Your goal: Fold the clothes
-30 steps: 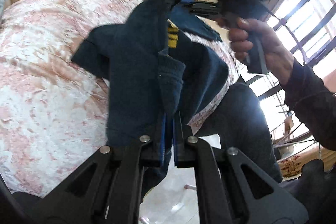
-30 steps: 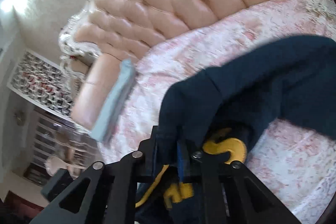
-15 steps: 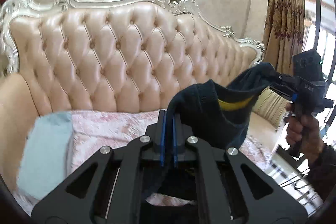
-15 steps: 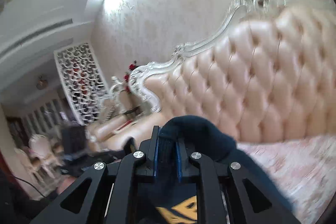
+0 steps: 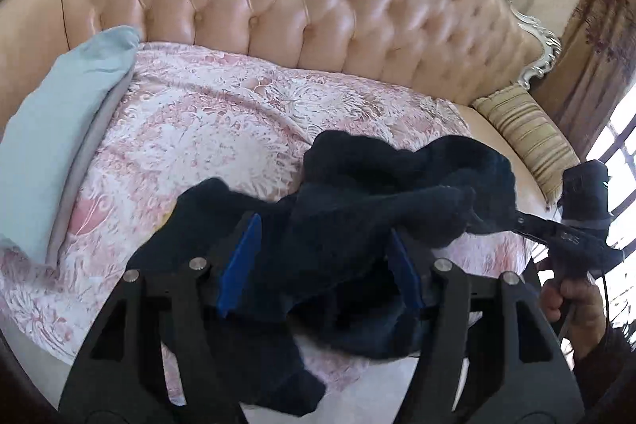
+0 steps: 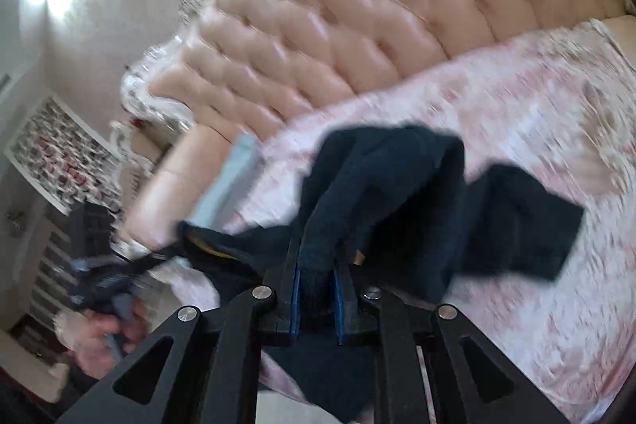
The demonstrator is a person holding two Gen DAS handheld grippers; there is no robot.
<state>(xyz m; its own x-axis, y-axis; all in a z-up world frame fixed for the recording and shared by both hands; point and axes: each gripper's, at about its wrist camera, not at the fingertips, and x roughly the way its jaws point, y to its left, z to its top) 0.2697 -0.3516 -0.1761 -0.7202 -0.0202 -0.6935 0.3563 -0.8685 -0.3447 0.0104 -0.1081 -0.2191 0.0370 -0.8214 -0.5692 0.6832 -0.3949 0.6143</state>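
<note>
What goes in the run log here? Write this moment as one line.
left claw: opening, dark navy knit garment loose between pads | right claw: clamped on garment | pink floral bedspread below

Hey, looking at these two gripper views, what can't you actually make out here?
- Navy garment, left wrist view: its lower part is hidden behind the left gripper, whose jaws are opening around it.
- Yellow print, right wrist view: mostly folded inside the cloth, unreadable.
- Left hand, right wrist view: smeared by motion blur.
- Right gripper: how much cloth it pinches is hidden by its fingers.
- Light blue cloth: cut off at the edge.
</note>
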